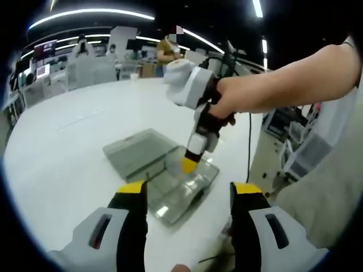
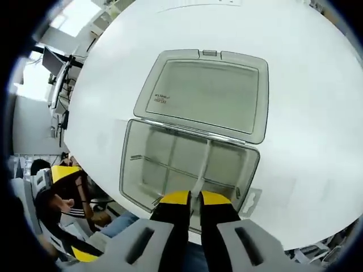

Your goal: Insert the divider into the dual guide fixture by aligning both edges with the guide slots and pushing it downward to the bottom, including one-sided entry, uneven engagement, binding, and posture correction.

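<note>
Table: a round white table (image 2: 317, 113) carries the work; in the right gripper view the box sits close to the table's near edge.
Fixture: a clear plastic box (image 2: 136, 164) with its grey lid (image 2: 207, 93) hinged open and lying flat on the table beyond it; a crossing of thin clear partitions shows inside the box.
Divider: a thin clear divider (image 2: 202, 164) stands on edge inside the box, its long axis running from the near wall towards the hinge side, its near end between the right gripper's tips. Whether its ends sit in the guide slots, I cannot tell.
Right gripper: the right gripper (image 2: 189, 198) points down into the box at the near wall, its 2 yellow-tipped jaws drawn almost together with only a narrow gap, pinching the divider's near end. In the left gripper view it (image 1: 188, 165) reaches down into the box from a person's hand (image 1: 224, 105).
Left gripper: the left gripper (image 1: 189, 189) hangs short of the box, above the table, its jaws spread wide with nothing between them.
</note>
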### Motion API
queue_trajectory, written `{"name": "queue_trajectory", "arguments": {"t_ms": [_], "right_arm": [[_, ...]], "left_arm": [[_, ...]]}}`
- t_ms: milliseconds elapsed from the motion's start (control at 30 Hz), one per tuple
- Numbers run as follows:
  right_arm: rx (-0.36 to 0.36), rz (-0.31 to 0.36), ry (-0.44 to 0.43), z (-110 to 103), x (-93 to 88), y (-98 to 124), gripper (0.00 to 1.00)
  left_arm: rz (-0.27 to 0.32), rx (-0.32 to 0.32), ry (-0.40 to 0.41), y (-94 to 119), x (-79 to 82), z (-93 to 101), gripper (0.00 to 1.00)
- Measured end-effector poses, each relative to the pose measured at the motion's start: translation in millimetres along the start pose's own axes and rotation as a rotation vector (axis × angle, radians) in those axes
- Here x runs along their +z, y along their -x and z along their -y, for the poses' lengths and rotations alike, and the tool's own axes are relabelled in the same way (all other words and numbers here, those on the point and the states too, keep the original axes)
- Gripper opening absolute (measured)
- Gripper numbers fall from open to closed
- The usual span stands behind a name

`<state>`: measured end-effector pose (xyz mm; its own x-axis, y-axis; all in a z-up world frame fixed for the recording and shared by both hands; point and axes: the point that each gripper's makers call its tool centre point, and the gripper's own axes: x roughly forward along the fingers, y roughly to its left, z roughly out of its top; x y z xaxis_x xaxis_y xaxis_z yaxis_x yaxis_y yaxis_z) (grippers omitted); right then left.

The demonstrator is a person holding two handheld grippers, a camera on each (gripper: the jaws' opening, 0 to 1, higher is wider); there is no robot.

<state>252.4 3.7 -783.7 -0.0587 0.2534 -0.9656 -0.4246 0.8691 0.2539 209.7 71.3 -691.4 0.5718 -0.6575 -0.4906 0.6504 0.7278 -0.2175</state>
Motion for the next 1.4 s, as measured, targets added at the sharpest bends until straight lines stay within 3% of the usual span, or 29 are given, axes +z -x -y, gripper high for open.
{"name": "queue_trajectory", "arguments": {"t_ms": [233,400,467,633,867,1133,1400], "right_arm": [[-0.030,0.020,0.038,-3.3,0.5,-1.8,0.00],[-0.014,0.025,0.027,-0.9,0.0,-0.5,0.01],[-0.023,0.059,0.094,2.9,5.2,-0.9,0.02],[0.004,0.060,0.093,0.8,3.1,0.5,0.04],[0.065,0.124,0.155,-2.0,8.7,11.2,0.09],[0.144,0.252,0.387,-10.1,15.4,31.9,0.09],[0.215,0.327,0.472,-15.8,13.8,47.4,0.14]], "left_arm": [[0.000,0.000,0.001,-0.8,-0.6,1.1,0.57],[-0.004,0.005,0.001,-0.2,-1.4,1.1,0.57],[-0.004,0.008,0.003,0.7,-1.8,0.7,0.57],[-0.012,0.020,0.006,3.4,-3.6,-1.7,0.57],[-0.019,0.047,0.017,7.8,-5.5,-7.6,0.57],[-0.015,0.089,0.039,13.4,-2.3,-16.0,0.57],[-0.021,0.132,0.054,17.6,-2.1,-26.3,0.58]]}}
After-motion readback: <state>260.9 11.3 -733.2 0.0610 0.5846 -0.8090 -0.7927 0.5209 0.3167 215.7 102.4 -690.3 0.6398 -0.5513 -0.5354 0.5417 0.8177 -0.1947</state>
